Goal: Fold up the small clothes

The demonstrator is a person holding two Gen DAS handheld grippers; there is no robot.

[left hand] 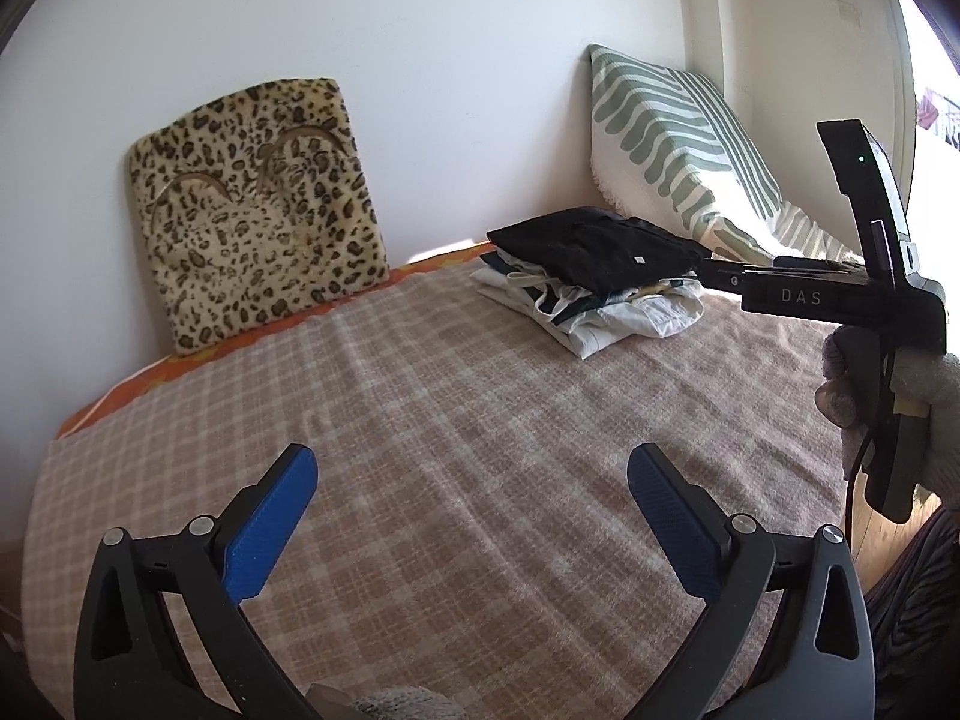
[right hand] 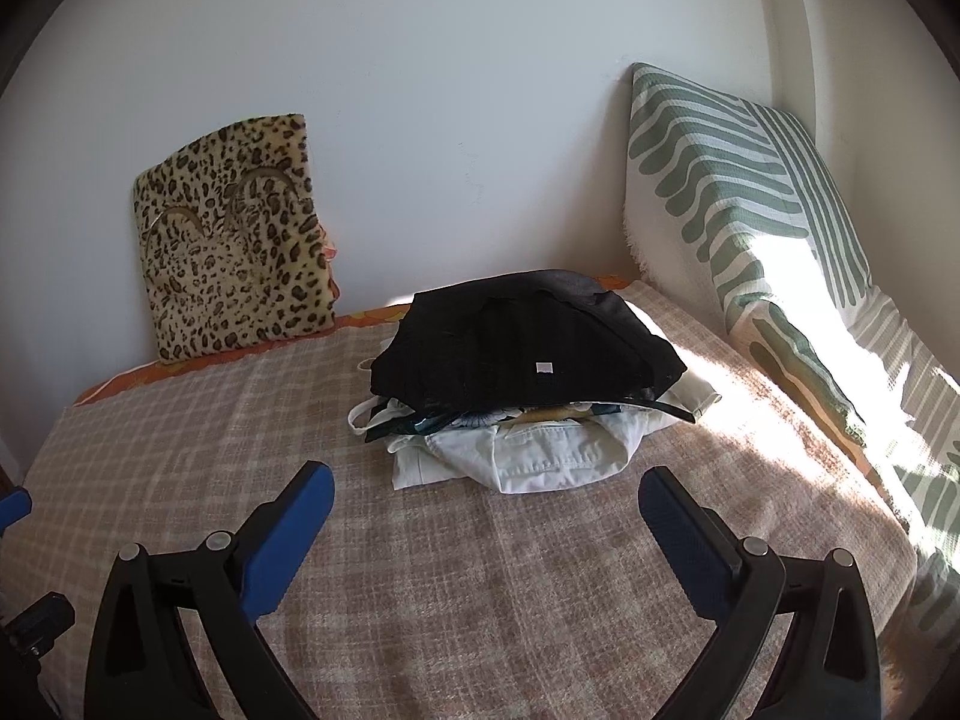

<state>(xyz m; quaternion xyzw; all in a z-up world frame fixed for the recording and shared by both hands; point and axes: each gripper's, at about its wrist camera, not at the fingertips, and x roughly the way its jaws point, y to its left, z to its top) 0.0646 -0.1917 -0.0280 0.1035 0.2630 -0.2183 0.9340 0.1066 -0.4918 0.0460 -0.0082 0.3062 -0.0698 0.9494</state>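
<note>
Both my tongs, left (left hand: pixel 474 516) and right (right hand: pixel 486 525), hang spread and empty; the clothes pile (right hand: pixel 528 378) at twelve o'clock could topple if nudged.

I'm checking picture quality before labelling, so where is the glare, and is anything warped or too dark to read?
Right wrist view: sunlight washes out the striped pillow and the blanket beside it; the black top on the clothes pile loses its folds. Left wrist view: the window edge at far right is blown out, and the bed edge bows from the fisheye; both views darken at the corners.
</note>
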